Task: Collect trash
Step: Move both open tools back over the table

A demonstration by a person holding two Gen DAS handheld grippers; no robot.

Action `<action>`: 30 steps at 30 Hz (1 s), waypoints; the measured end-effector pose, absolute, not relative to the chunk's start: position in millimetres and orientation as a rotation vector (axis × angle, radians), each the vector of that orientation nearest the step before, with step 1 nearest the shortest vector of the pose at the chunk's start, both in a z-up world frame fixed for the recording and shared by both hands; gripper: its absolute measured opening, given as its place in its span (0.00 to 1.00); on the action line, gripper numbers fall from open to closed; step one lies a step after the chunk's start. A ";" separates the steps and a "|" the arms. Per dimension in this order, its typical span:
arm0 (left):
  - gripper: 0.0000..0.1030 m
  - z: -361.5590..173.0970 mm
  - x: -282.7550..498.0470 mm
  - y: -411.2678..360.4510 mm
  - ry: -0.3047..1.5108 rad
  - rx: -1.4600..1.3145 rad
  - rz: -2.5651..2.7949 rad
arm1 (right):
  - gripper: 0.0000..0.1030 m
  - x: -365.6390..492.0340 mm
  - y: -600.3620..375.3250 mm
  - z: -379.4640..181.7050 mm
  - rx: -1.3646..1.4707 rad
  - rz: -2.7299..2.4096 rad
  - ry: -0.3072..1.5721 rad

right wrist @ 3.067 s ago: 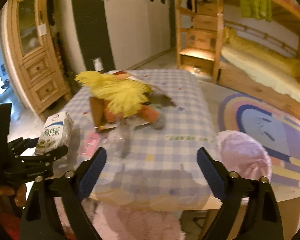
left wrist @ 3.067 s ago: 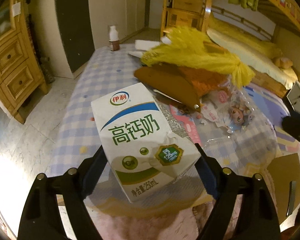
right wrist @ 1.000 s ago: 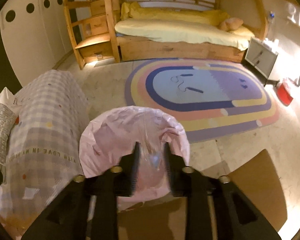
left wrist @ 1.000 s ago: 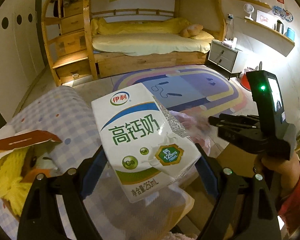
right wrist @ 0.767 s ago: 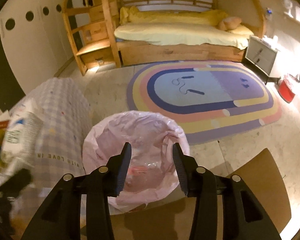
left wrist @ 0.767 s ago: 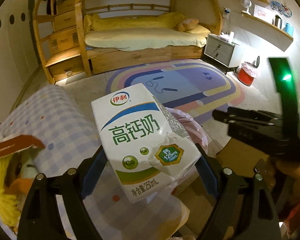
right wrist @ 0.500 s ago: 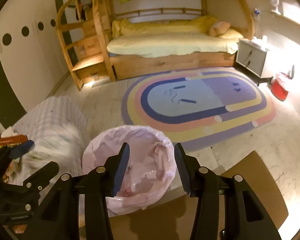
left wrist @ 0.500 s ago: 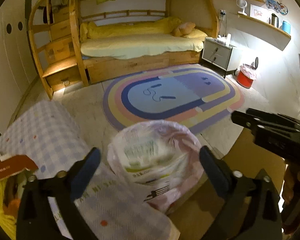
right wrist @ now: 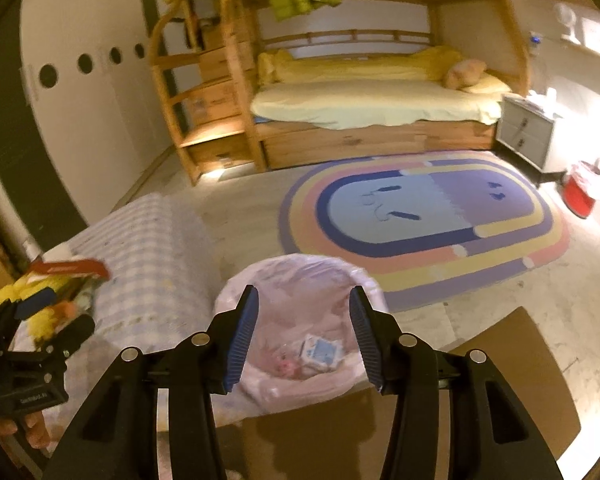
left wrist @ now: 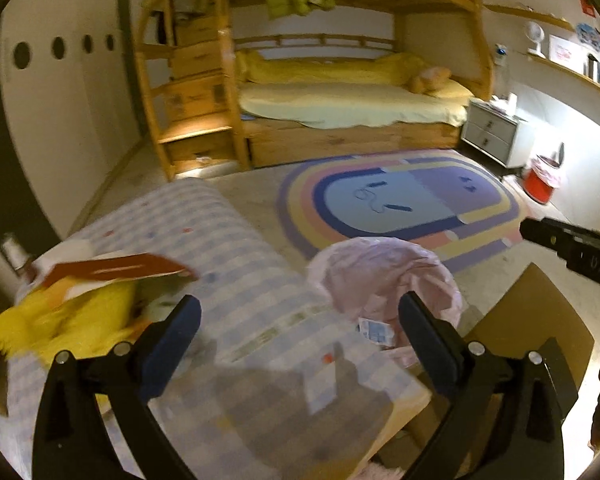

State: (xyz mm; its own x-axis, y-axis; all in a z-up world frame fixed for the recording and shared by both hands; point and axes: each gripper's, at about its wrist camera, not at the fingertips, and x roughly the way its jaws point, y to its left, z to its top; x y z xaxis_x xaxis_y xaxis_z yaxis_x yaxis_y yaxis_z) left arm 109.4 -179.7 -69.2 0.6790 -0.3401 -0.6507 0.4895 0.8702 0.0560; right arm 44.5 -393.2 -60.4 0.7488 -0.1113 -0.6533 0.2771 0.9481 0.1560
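Note:
The pink trash bag [right wrist: 300,280] stands open beside the checked table [left wrist: 228,240]. A blue and white milk carton [right wrist: 320,350] lies inside it, and the carton [left wrist: 374,330] shows through the bag's wall in the left wrist view. My right gripper [right wrist: 303,300] hangs above the bag's mouth, half open, with nothing between its fingers. My left gripper [left wrist: 300,312] is wide open and empty over the table's near corner, left of the bag [left wrist: 384,276]. A yellow fluffy item [left wrist: 60,324] and a red-brown card [left wrist: 116,272] lie on the table.
Brown cardboard [right wrist: 500,360] lies on the floor in front of the bag. A striped oval rug [right wrist: 420,216], a wooden bunk bed [right wrist: 360,100], a grey nightstand [left wrist: 488,132] and a red bin [left wrist: 540,184] lie beyond. A small bottle [left wrist: 16,256] stands at the table's far end.
My left gripper opened and the milk carton dropped into the pink bag, then the left view swung back toward the table. My right gripper widened off the bag's rim and rose.

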 end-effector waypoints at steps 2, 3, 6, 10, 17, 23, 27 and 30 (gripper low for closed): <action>0.93 -61.0 102.2 -163.8 0.662 0.218 -0.449 | 0.47 44.4 -380.1 -58.2 0.238 -0.184 0.698; 0.93 -57.2 98.8 -154.4 0.655 0.210 -0.433 | 0.47 45.1 -369.1 -56.0 0.230 -0.156 0.700; 0.93 -48.9 89.9 -129.0 0.650 0.186 -0.394 | 0.47 46.7 -340.3 -49.4 0.206 -0.089 0.703; 0.93 -43.2 81.1 -89.1 0.652 0.157 -0.320 | 0.47 50.0 -306.6 -41.8 0.165 -0.006 0.706; 0.93 -45.4 66.8 -16.5 0.697 0.085 -0.173 | 0.55 55.4 -246.0 -33.4 0.077 0.128 0.713; 0.93 -49.2 56.1 28.4 0.713 0.055 -0.075 | 0.56 70.3 -199.2 -33.0 -0.009 0.223 0.717; 0.93 -48.9 60.5 49.7 0.704 0.041 -0.030 | 0.56 94.2 -182.2 -34.0 -0.052 0.242 0.719; 0.93 -52.1 70.6 60.5 0.715 0.026 -0.008 | 0.56 111.9 -175.7 -38.0 -0.075 0.245 0.729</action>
State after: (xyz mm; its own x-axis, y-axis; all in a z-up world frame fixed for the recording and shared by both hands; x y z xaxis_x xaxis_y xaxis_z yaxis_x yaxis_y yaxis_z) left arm 70.6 60.5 -52.1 0.7551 0.0012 -0.6556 0.0167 0.9996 0.0212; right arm 111.9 -175.7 -38.0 0.7186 0.1954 -0.6674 -0.2474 0.9688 0.0172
